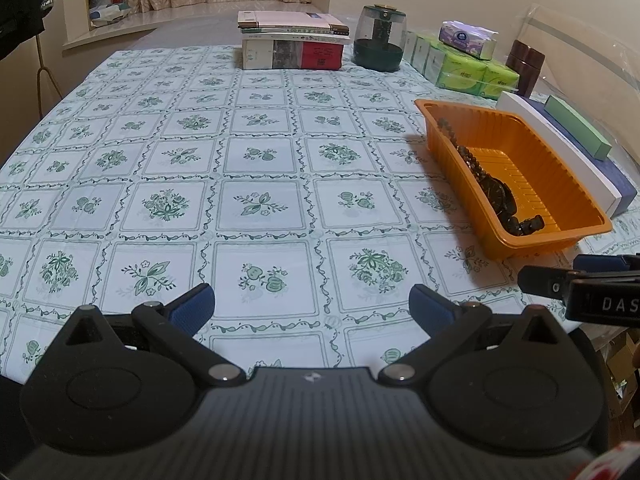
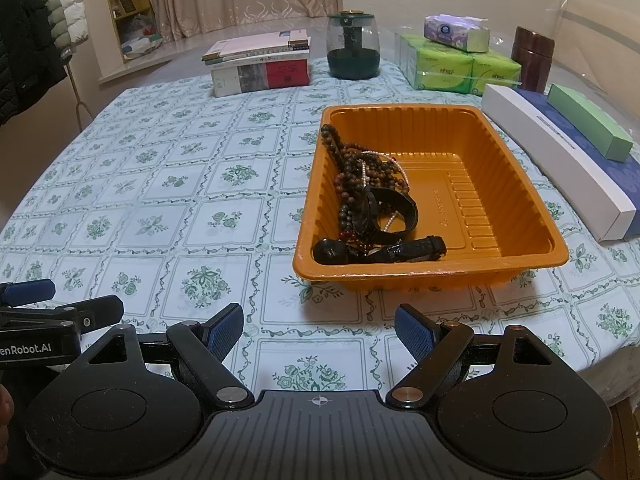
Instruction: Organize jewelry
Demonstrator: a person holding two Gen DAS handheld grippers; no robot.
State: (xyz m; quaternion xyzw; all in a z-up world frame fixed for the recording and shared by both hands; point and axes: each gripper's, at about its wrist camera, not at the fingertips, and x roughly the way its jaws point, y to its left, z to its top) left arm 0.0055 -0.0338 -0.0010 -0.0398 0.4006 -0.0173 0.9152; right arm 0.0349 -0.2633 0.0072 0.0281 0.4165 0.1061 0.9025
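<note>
An orange plastic tray (image 2: 516, 184) stands on the patterned tablecloth, right of centre; it also shows in the left wrist view (image 1: 560, 168). Along its left side lie brown bead strands (image 2: 352, 168), a thin pearl chain (image 2: 400, 176), a black bangle (image 2: 396, 208) and a black watch (image 2: 380, 250). In the left wrist view the beads (image 1: 464, 152) and the watch (image 1: 498, 196) show too. My right gripper (image 2: 319, 330) is open and empty, near the table's front edge, short of the tray. My left gripper (image 1: 312, 308) is open and empty, left of the tray.
At the back stand a stack of books (image 2: 260, 64), a dark green glass jar (image 2: 352, 46), green tissue packs (image 2: 460, 64) and a brown canister (image 2: 534, 58). Long white, blue and green boxes (image 2: 560, 152) lie right of the tray. The tablecloth (image 2: 160, 200) spreads to the left.
</note>
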